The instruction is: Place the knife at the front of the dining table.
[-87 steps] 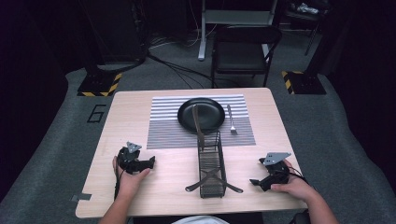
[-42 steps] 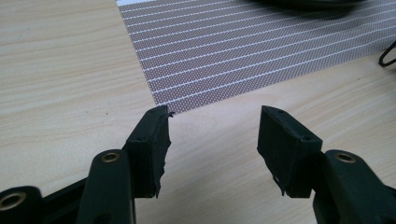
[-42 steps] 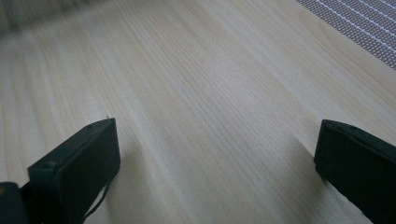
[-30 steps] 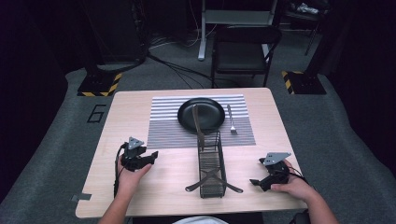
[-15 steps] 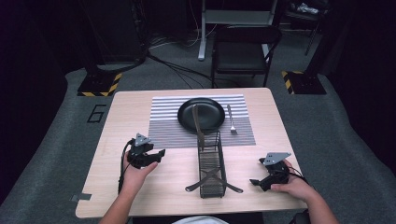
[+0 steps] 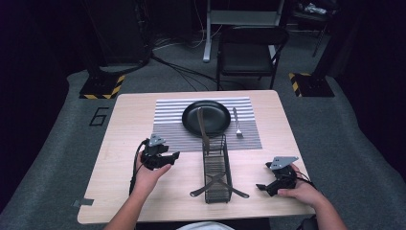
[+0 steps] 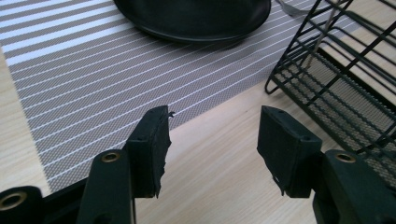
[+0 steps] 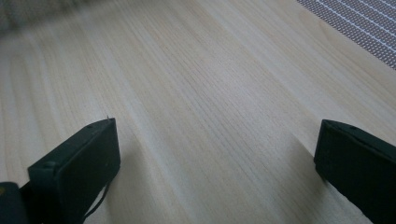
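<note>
**Black wire rack between two empty grippers**

Black wire forms the one rack (image 6: 216, 167) that stands on the wooden table (image 6: 119, 191), lengthwise between the person's two hands. One dark utensil handle (image 6: 203, 127) leans out of its far end over the one black plate (image 6: 206, 117), which lies on the one striped placemat (image 6: 167, 127). One fork (image 6: 236, 123) lies on the placemat just to the right of the plate. Two crossed dark pieces (image 6: 219, 184) stick out at the rack's near end; what they are cannot be told. Beyond the table stands one dark chair (image 6: 249, 52).

From above, both hands and the whole layout are seen: the left gripper (image 6: 165, 158) is near the rack's left side, just short of the placemat's near edge, and the right gripper (image 6: 265, 186) rests at the table's near right part, apart from the rack.

From the left gripper view come closer details: the rack's mesh floor (image 7: 327, 98) at the right, the placemat's fine weave (image 7: 93, 84), and the plate's rim (image 7: 196, 23) at the top. Its pads (image 7: 154, 144) stand about half spread, having just been closing a little, with bare wood between them and nothing touched.

From the right gripper view come wood grain (image 8: 201, 93) and a corner of the placemat (image 8: 364, 23). Its pads (image 8: 79, 158) stand wide apart and hold nothing.
</note>
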### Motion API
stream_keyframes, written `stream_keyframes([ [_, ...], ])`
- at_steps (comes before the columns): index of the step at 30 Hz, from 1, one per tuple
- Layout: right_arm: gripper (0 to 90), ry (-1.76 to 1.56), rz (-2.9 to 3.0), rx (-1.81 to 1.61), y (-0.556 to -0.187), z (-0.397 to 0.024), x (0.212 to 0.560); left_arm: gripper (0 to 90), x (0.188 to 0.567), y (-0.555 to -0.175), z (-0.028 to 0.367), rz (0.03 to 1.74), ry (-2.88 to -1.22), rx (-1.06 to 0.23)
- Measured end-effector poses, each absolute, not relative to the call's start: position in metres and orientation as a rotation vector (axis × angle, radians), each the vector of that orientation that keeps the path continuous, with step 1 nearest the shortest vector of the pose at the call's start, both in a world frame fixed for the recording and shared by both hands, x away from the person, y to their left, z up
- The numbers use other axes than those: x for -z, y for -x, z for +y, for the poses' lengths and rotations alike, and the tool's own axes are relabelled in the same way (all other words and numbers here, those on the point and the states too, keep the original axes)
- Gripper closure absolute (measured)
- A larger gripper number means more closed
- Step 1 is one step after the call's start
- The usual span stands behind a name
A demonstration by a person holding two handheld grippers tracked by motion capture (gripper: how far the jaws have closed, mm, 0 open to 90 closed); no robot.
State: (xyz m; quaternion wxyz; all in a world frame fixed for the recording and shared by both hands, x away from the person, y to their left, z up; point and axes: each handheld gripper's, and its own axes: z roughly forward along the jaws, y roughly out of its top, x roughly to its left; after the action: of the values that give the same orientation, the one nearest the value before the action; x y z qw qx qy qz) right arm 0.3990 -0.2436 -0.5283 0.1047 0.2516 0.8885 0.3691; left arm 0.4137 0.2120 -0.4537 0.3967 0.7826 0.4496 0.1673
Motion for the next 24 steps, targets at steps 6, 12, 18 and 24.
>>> stream_keyframes([
  [6, 0.0, -0.742, 2.619, -1.089, -0.399, -0.244, 0.528, 46.0, 0.446, -0.417, 0.204, 1.130, -1.978, -0.414],
  [12, 0.0, -0.741, 2.619, -1.088, -0.399, -0.244, 0.528, 47.6, 0.434, -0.421, 0.199, 1.089, -1.973, -0.398],
  [18, 0.0, -0.745, 2.618, -1.089, -0.399, -0.244, 0.528, 49.9, 0.422, -0.423, 0.193, 1.058, -1.969, -0.394],
  [24, 0.0, -0.742, 2.619, -1.089, -0.399, -0.244, 0.528, 51.5, 0.412, -0.426, 0.186, 1.037, -1.966, -0.402],
])
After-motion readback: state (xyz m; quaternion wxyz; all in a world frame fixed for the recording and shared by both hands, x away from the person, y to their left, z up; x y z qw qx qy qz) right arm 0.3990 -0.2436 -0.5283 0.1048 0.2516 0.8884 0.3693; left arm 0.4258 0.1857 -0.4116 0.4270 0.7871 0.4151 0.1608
